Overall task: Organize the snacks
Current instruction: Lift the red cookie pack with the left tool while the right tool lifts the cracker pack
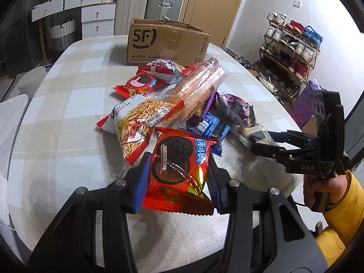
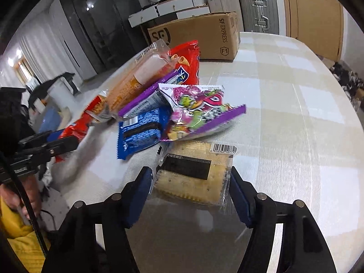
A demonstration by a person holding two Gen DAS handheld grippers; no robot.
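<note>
A pile of snack packs lies mid-table before an open SF cardboard box (image 1: 167, 42). My left gripper (image 1: 178, 182) is shut on a red Oreo pack (image 1: 178, 170) at the pile's near edge. My right gripper (image 2: 191, 188) is shut on a clear cracker pack (image 2: 193, 173), which sits just under a purple candy bag (image 2: 198, 111). The right gripper also shows in the left wrist view (image 1: 257, 142), at the pile's right side. A noodle-snack bag (image 1: 138, 122), a long biscuit sleeve (image 1: 198, 88) and a blue Oreo pack (image 2: 141, 132) lie in the pile.
The table (image 1: 68, 118) has a checked cloth. A shoe rack (image 1: 291, 54) stands to the right, suitcases (image 1: 163, 2) and drawers (image 1: 97, 16) behind the box. A white chair (image 1: 11, 118) is at the left edge.
</note>
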